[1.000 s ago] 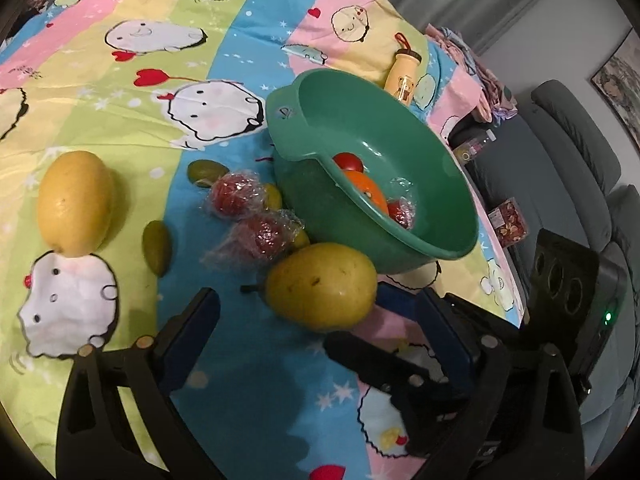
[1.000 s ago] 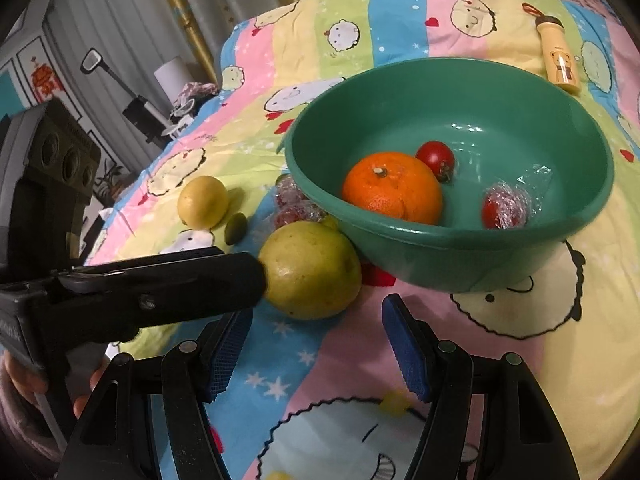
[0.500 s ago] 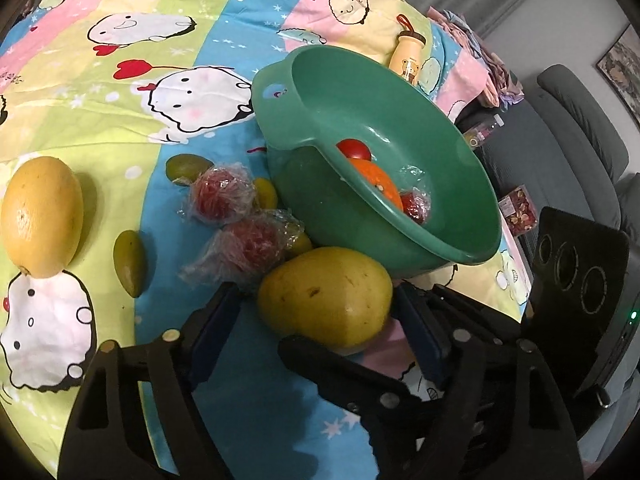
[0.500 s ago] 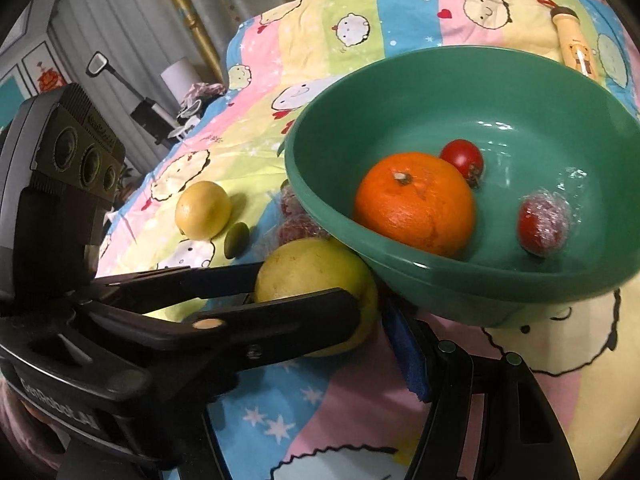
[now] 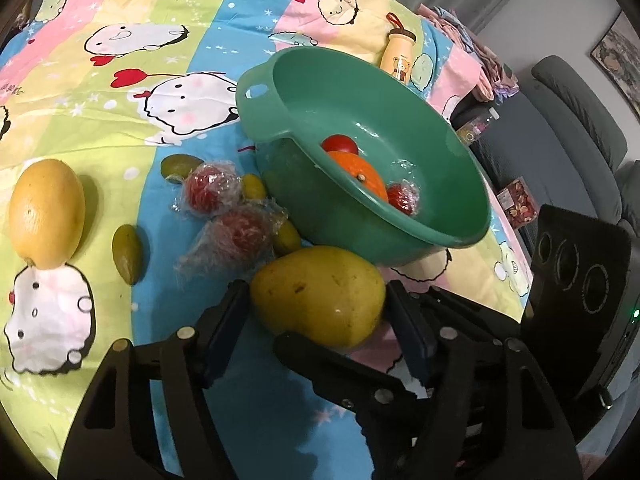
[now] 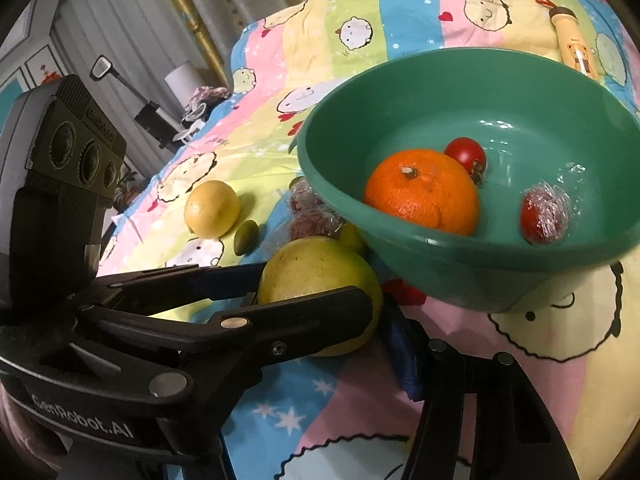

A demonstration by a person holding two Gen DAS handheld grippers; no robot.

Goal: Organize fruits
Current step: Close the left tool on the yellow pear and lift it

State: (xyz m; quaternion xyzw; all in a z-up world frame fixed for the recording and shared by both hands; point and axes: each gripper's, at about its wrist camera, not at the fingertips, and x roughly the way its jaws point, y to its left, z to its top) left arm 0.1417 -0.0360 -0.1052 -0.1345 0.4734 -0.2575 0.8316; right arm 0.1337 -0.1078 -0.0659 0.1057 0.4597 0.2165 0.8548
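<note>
My green bowl (image 5: 362,120) holds one orange (image 6: 424,188), one tomato (image 6: 466,154), one wrapped fruit (image 6: 544,214); both grippers, left gripper (image 5: 318,316) and right gripper (image 6: 320,320), bracket the pear (image 5: 320,294), grip uncertain.

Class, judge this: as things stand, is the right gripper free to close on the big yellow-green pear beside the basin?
Probably not. The left gripper already straddles the pear, and one of its fingers crosses in front of the right gripper.
</note>
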